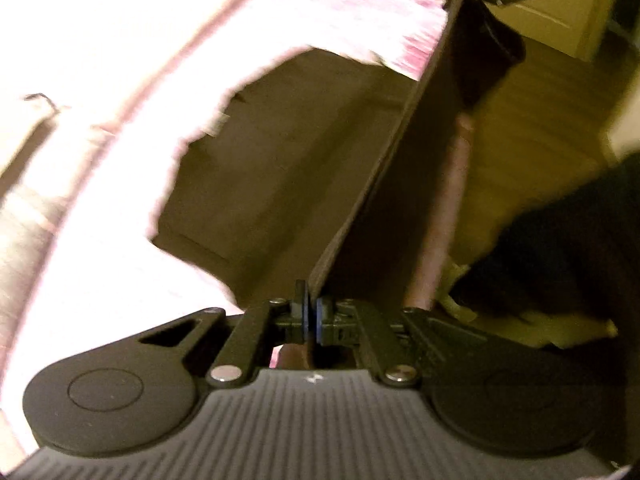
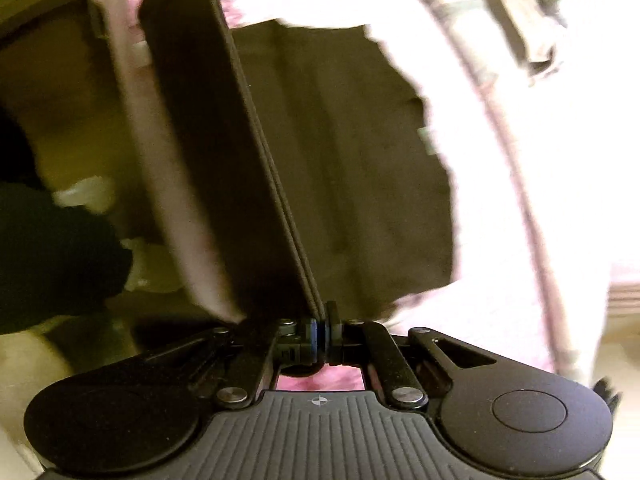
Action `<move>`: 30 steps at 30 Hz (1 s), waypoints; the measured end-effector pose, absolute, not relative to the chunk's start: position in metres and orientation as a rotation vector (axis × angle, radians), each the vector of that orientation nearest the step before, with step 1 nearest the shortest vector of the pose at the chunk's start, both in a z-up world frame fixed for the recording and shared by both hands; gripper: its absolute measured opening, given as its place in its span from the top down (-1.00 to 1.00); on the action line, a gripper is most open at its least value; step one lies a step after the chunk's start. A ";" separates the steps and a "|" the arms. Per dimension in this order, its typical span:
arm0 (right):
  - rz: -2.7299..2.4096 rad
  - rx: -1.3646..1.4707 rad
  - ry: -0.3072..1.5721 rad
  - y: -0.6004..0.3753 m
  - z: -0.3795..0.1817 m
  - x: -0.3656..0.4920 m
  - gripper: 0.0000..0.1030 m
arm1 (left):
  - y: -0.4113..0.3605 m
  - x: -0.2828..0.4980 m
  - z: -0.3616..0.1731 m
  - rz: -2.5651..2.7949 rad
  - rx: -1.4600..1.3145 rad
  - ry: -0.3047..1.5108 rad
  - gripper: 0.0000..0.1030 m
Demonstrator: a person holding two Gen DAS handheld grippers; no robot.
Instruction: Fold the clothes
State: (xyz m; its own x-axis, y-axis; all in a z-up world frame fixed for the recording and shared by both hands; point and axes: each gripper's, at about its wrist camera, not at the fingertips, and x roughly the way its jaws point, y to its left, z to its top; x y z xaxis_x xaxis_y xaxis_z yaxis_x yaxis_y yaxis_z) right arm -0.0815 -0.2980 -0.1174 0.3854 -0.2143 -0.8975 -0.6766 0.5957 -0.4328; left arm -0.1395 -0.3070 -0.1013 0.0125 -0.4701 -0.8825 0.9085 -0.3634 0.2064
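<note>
Cloth could slip if you pull too hard. Your left claw (image 1: pixel 311 316) pinches one end of the dark garment's (image 1: pixel 280 160) edge, and your right claw (image 2: pixel 322 330) pinches the other end. It stretches away from both claws over the pink bed cover (image 2: pixel 500 200). No boxes or baskets show.

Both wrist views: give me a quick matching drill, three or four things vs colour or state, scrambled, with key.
Things:
1. dark garment
2. left gripper
3. right gripper
4. pink bedcover

States:
A. shut on the garment's edge, left wrist view
B. pale, lying under the garment
C. dark, edge pulled taut between both grippers
D. shut on the garment's edge, right wrist view

Pairs: 1-C, 2-A, 3-D, 4-B
</note>
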 end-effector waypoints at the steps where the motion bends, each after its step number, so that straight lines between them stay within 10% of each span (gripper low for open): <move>1: 0.353 -0.932 1.163 -0.302 -0.115 -0.057 0.97 | -0.327 -0.128 -0.098 -1.579 1.169 0.535 0.98; 16: 0.541 -0.813 1.198 -0.402 -0.203 0.247 0.96 | -0.543 -0.002 -0.194 -1.349 1.230 0.782 0.97; 30: 0.465 -0.492 1.295 -0.433 -0.283 0.329 0.96 | -0.594 0.050 -0.280 -1.313 1.232 0.887 0.95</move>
